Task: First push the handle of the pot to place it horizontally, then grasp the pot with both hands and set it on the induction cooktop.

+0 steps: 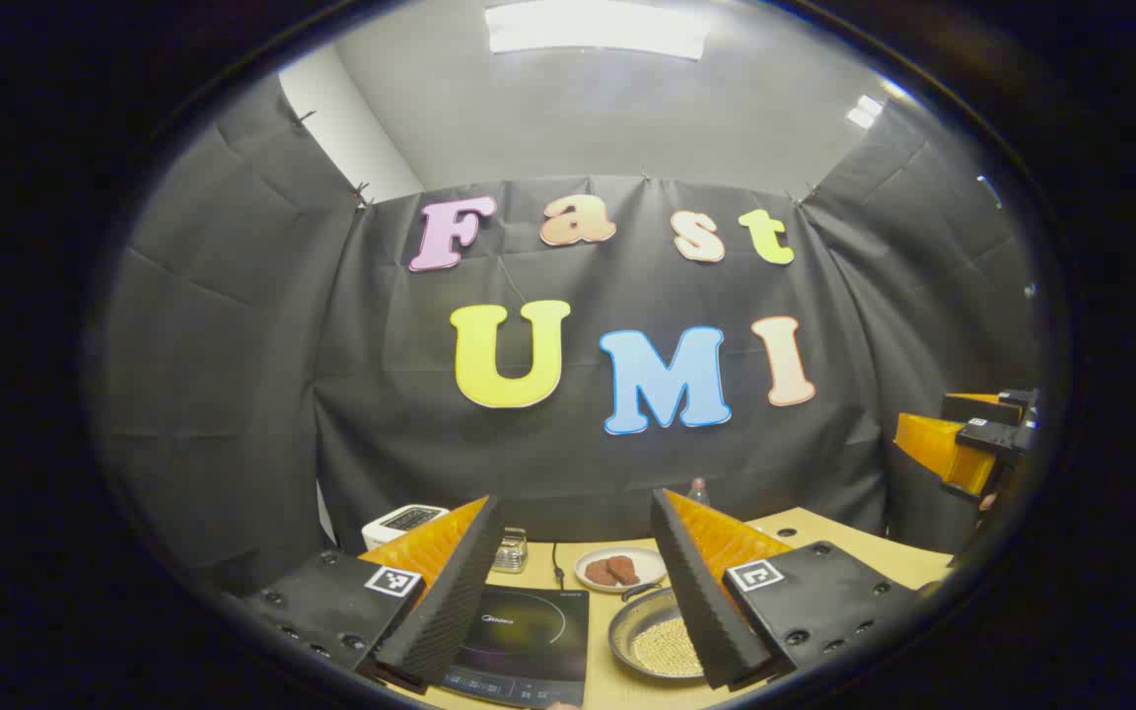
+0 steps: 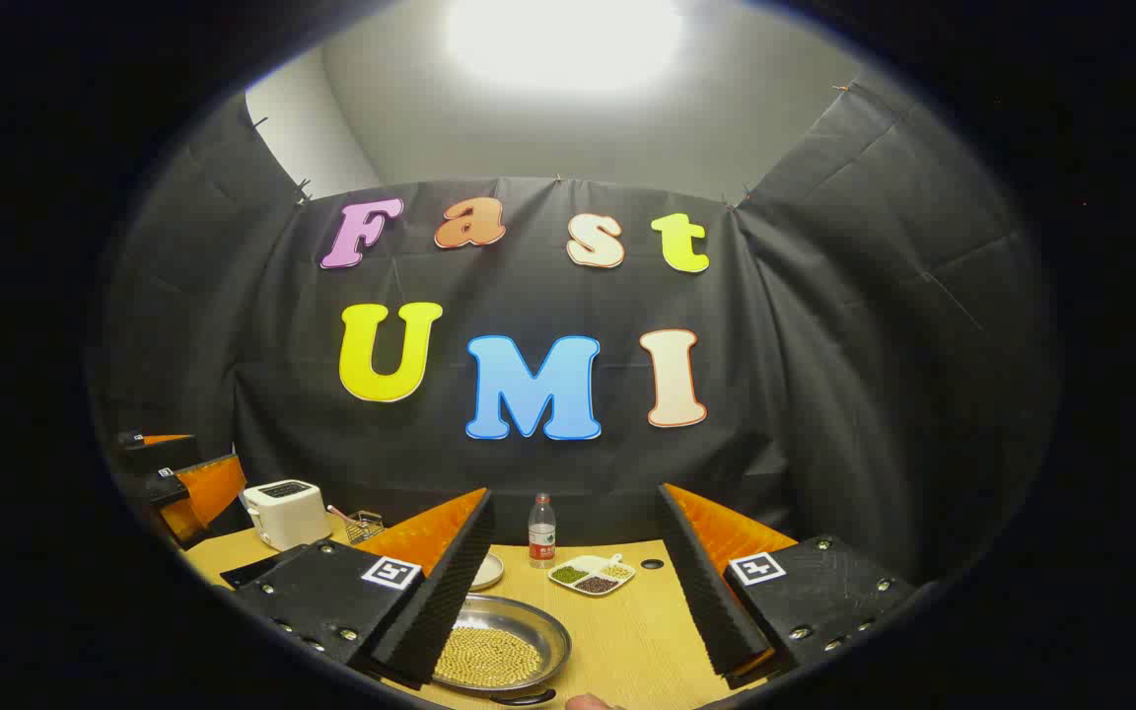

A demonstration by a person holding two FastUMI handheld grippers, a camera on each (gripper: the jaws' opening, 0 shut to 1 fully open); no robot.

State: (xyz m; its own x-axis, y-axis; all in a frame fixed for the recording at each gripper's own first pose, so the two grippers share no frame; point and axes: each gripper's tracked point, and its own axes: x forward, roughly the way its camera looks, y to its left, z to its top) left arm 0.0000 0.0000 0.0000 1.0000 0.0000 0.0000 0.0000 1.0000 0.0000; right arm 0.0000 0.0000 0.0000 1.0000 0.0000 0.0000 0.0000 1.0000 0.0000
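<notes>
The pot (image 1: 649, 646) is a shallow metal pan of yellow beans on the wooden table (image 1: 829, 537), just right of the black induction cooktop (image 1: 521, 641). A dark handle (image 1: 639, 592) shows at its far rim. My left gripper (image 1: 576, 501) is open above the cooktop and pot, holding nothing. In the right gripper view the pot (image 2: 504, 646) lies low between the fingers, with a dark handle (image 2: 527, 697) at its near rim. My right gripper (image 2: 576, 493) is open and empty above it. Each view shows the other gripper off to the side, the right gripper (image 1: 972, 434) and the left gripper (image 2: 174, 473).
A plate of brown food (image 1: 619, 569), a white toaster (image 1: 405, 521) and a small wire basket (image 1: 511, 552) stand behind the cooktop. A water bottle (image 2: 541, 532) and a divided dish of beans (image 2: 591, 574) stand behind the pot. Bare table (image 2: 627, 636) lies right of the pot.
</notes>
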